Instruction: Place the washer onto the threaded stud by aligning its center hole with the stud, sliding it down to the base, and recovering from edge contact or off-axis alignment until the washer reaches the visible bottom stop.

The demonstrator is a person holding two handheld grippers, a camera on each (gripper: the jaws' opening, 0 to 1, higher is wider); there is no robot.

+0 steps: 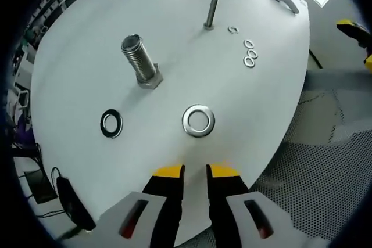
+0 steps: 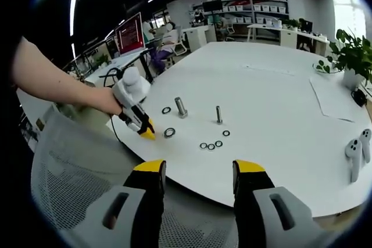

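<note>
The surface (image 1: 87,56) was a smooth, matt white round top; on it a thick threaded stud (image 1: 140,60) of bright ribbed metal stood on a hexagonal base, tilted in the left gripper view, and a thinner bolt (image 1: 211,12) stood farther off; a large shiny flat washer (image 1: 198,121) lay flat just ahead of the left hand-held gripper (image 1: 195,172), whose yellow-tipped black jaws stood a little apart with nothing between them; a darker ring-shaped washer (image 1: 111,123) lay to its left, near the stud; four small washers (image 1: 249,54) lay scattered beside the thin bolt; in the right gripper view the right hand-held gripper (image 2: 199,169) hung spread wide and empty over a grey mesh chair (image 2: 64,178), well apart from the surface.
</note>
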